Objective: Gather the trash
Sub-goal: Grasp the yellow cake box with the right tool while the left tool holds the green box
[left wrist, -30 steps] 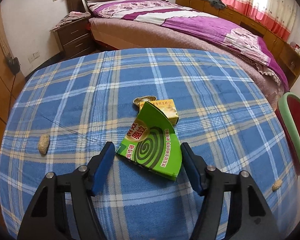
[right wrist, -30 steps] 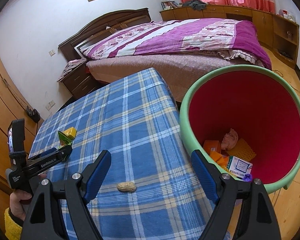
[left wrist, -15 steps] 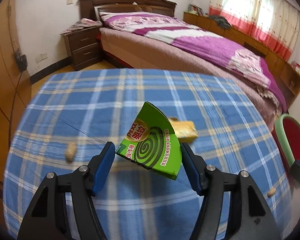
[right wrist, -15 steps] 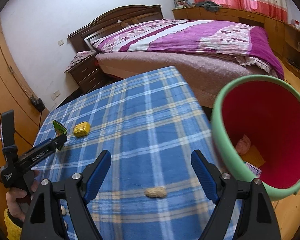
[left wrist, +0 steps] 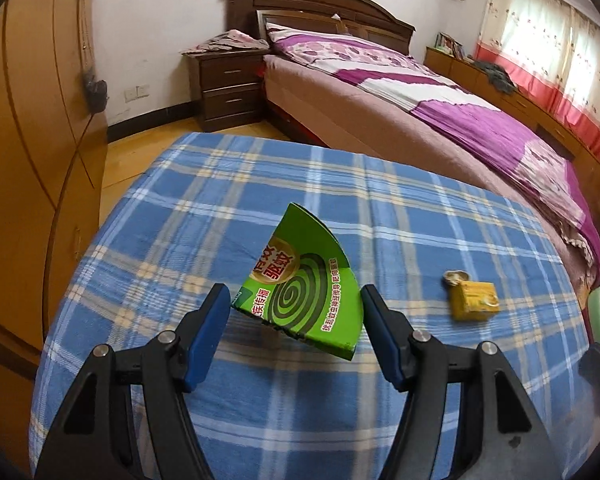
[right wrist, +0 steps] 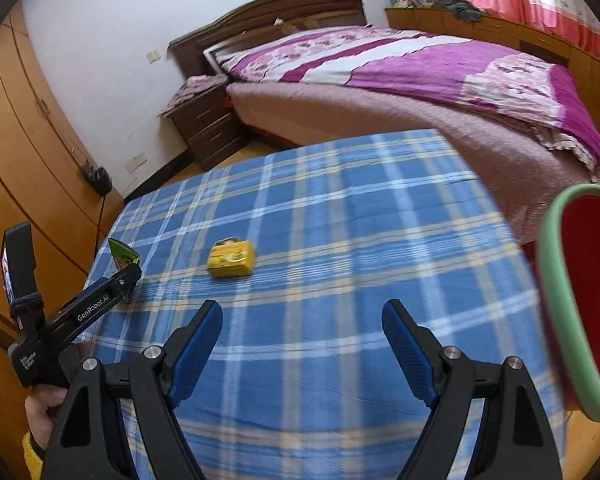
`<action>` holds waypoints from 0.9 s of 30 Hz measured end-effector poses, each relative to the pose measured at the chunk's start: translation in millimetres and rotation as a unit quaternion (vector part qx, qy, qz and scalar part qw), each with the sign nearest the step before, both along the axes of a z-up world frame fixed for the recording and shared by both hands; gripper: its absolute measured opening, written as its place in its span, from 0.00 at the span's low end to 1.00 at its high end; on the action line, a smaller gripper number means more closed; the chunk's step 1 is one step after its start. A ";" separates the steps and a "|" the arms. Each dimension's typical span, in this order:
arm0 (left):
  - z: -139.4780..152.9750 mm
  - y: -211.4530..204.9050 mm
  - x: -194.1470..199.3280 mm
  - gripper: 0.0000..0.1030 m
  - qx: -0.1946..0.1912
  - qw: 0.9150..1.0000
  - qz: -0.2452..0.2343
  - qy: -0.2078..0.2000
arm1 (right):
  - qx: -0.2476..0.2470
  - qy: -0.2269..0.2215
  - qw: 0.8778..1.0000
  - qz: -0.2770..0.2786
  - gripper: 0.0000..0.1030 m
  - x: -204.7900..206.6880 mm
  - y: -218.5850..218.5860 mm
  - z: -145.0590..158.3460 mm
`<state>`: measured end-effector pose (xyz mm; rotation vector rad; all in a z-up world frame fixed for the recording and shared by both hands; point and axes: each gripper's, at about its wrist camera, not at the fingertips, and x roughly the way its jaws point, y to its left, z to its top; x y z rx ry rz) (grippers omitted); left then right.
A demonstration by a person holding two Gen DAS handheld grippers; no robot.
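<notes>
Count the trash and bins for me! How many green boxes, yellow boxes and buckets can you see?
Green boxes: 1, the green mosquito-coil box gripped by the left gripper
Yellow boxes: 1, the yellow box lying on the tablecloth
Buckets: 1, the green-rimmed bucket beside the table
Total: 3

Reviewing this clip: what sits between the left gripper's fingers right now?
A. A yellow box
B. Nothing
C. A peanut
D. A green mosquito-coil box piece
D: the green mosquito-coil box piece is clamped in the left gripper and lifted off the blue plaid table, while the yellow box lies apart on the cloth.
</notes>
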<state>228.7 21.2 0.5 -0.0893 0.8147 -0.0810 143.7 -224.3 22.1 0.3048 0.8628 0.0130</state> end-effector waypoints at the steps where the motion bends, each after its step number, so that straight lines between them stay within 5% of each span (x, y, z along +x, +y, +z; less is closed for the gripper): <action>1: -0.8 1.9 0.1 0.65 0.001 1.000 0.002 -0.002 | -0.001 0.006 1.000 0.006 0.82 6.8 7.1 -2.5; 19: -7.2 21.8 1.1 0.65 -0.017 0.999 0.027 0.001 | -0.032 0.030 0.999 0.016 0.81 76.0 63.9 -36.6; 27: -8.2 22.4 2.7 0.65 -0.021 0.999 0.029 0.004 | -0.052 0.028 0.998 0.020 0.61 86.3 74.7 -40.1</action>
